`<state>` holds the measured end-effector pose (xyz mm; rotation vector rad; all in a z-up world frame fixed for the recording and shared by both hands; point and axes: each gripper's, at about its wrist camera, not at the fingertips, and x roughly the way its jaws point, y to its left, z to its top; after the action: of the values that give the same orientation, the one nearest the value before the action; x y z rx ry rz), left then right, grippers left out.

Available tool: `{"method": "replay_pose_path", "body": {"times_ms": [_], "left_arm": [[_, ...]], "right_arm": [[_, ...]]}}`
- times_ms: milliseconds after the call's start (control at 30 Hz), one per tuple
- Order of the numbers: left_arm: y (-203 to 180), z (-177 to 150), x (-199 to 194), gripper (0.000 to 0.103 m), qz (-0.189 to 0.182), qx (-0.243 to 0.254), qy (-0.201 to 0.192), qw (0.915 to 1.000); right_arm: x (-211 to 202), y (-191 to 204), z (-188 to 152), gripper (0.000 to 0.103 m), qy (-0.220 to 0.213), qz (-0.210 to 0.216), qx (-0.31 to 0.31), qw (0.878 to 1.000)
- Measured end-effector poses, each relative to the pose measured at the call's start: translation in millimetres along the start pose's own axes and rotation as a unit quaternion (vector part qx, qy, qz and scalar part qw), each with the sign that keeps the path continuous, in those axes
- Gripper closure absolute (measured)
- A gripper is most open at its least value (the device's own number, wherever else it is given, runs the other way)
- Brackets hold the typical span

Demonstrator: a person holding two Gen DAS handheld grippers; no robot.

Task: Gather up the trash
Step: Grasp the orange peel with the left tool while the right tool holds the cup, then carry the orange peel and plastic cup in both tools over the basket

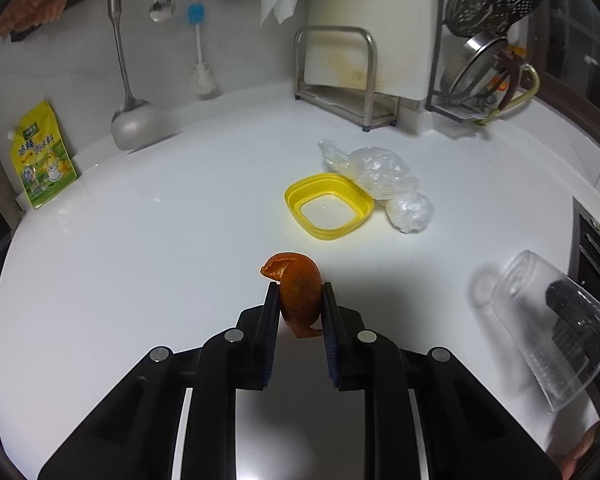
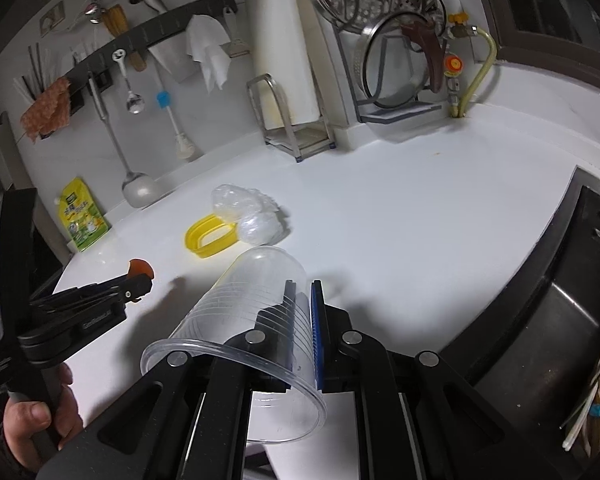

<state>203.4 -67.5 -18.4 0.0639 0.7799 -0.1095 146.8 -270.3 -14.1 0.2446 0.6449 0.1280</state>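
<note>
A white kitchen tabletop [image 1: 140, 240] runs back to a tiled wall hung with utensils, with a dark sink at the right edge in the right wrist view.

Nearest, the left hand-held gripper [image 1: 300, 296] is clamped on a curl of orange peel [image 1: 298, 288], the pads pressing it from both sides; the peel looks lifted clear of the surface, though that is hard to confirm from this angle. Just to its right, the right hand-held gripper [image 2: 302, 292] is closed on the wall of a clear plastic cup [image 2: 256, 300], one finger inside and one outside, and holds the cup tilted with its open mouth toward the camera. (The cup appears empty, as far as its clear wall shows.)

Farther out, near the middle of the tabletop, a yellow lid [image 1: 328, 210] lies flat, and a crumpled clear plastic bag [image 1: 376, 184] touches its far right side. At the back left a yellow-green pouch [image 1: 42, 156] leans against the wall beside a hanging ladle [image 1: 134, 120]; a cutting board rack [image 1: 340, 76] stands behind.

The collecting seems to be at an early stage: the peel is in hand and the cup is probably meant to receive it, but nothing is inside yet. The plastic bag, and perhaps the yellow lid, are still to be gathered.
</note>
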Motion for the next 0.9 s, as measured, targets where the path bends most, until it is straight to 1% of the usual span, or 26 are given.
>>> {"method": "replay_pose_path", "body": {"times_ms": [200,300,433,533,700,900], "left_arm": [[-2.1,-22.0,-43.6,0.082,-0.012,0.014,-0.020,0.9996],[-2.1,-35.7,-66.7,0.082,-0.020,0.018,-0.027,0.9993],[-7.5,-59.0,-97.1,0.082,-0.029,0.030,-0.036,0.9985],[-11.3,-78.9,-116.2,0.082,-0.034,0.041,-0.038,0.9979],[-14.7,-107.6,-132.2,0.082,-0.044,0.048,-0.033,0.9973],[-15.5,-137.9,-137.1,0.082,-0.056,0.046,-0.015,0.9972]], "right_arm": [[-33.0,7.4,-14.8,0.095,-0.005,0.006,0.003,1.000],[-56.5,14.5,-26.3,0.095,-0.010,0.007,0.003,1.000],[-89.8,26.2,-49.1,0.095,-0.017,0.012,0.000,1.000],[-106.0,32.2,-66.5,0.095,-0.014,0.017,-0.001,1.000],[-124.9,39.0,-91.7,0.095,-0.006,0.022,-0.002,1.000],[-138.9,45.7,-118.9,0.095,0.011,0.021,-0.010,1.000]]}}
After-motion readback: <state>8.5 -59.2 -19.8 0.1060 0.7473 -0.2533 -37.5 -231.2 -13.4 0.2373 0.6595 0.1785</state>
